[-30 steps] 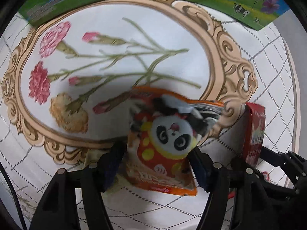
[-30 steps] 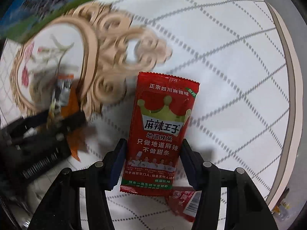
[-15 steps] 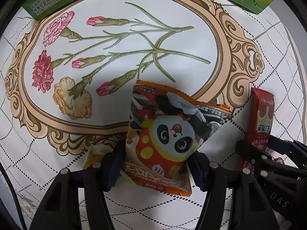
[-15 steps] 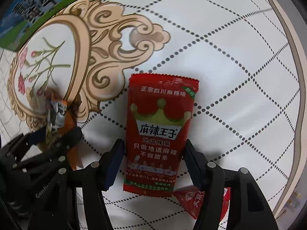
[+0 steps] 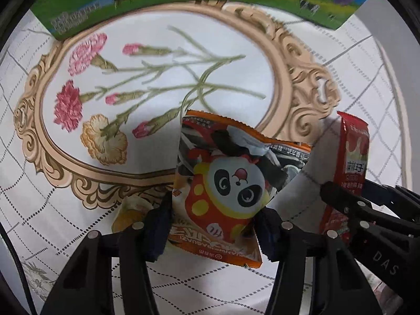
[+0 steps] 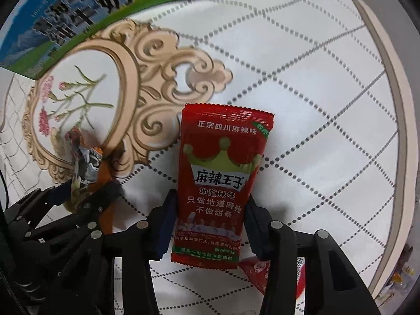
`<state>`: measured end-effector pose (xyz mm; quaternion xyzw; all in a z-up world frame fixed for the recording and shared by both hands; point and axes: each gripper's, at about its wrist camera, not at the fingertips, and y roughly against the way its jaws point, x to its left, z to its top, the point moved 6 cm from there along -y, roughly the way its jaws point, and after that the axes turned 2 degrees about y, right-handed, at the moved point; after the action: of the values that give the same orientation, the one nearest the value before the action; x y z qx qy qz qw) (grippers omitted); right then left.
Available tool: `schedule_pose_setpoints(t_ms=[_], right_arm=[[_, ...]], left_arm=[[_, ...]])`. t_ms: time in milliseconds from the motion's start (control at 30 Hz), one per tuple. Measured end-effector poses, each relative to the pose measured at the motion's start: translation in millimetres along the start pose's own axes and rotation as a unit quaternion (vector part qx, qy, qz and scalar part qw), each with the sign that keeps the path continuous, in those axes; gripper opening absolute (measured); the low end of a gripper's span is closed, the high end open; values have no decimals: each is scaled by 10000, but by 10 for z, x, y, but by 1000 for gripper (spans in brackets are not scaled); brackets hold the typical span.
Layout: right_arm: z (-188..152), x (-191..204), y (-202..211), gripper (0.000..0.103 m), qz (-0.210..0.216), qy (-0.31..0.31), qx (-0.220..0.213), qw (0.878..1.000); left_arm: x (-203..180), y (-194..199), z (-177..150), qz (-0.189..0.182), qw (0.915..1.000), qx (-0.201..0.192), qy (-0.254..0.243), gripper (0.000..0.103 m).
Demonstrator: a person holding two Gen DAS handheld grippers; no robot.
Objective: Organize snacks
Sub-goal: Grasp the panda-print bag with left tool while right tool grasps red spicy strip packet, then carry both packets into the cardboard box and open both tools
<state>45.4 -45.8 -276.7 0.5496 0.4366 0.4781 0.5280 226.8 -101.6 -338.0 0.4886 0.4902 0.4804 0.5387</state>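
Observation:
An orange snack packet with a panda (image 5: 231, 183) sits between the pads of my left gripper (image 5: 214, 223), whose jaws are closing and press on its lower sides. It hangs a little above the flowered tablecloth (image 5: 157, 78). My right gripper (image 6: 212, 223) is closing too, its pads squeezing a red spicy-strip packet (image 6: 223, 183) printed with a crown. Each gripper shows in the other's view: the right gripper (image 5: 367, 210) with the red packet (image 5: 351, 162) stands at the right, and the left gripper (image 6: 86, 191) with the panda packet (image 6: 84, 162) at the left.
A green and blue milk carton (image 5: 183, 0) lies along the far side of the table. A yellow packet (image 5: 131, 210) lies under my left finger. A small red packet (image 6: 257, 270) lies beneath the right gripper. The table's rounded edge (image 6: 393, 105) runs along the right.
Both grippers have closed tighter on their packets and risen slightly from the cloth. The milk carton shows more at the top of both views.

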Motion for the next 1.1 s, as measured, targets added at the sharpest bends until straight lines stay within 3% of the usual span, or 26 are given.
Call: schedule_pose_setpoints(t_ms=[333, 533, 667, 833, 967, 1100], right_arm=[[297, 97, 971, 50, 503, 197, -733, 9958], [758, 229, 1716, 50, 787, 423, -1304, 9874], [1204, 375, 1953, 50, 841, 561, -1526, 9831], [1882, 511, 2090, 50, 608, 707, -1701, 9810], [2517, 553, 1968, 50, 190, 795, -1591, 9839], [2925, 542, 1704, 50, 12, 785, -1249, 9891]], left_arm=[[-58, 1020, 309, -560, 9954, -773, 1, 53], [97, 1736, 838, -960, 9872, -1261, 172, 53], [285, 2020, 1299, -932, 9848, -1444, 259, 53], [550, 2073, 1961, -532, 9868, -1501, 307, 53], [778, 1893, 2470, -381, 9915, -1162, 451, 53], [931, 1552, 2785, -247, 9951, -804, 522, 54]])
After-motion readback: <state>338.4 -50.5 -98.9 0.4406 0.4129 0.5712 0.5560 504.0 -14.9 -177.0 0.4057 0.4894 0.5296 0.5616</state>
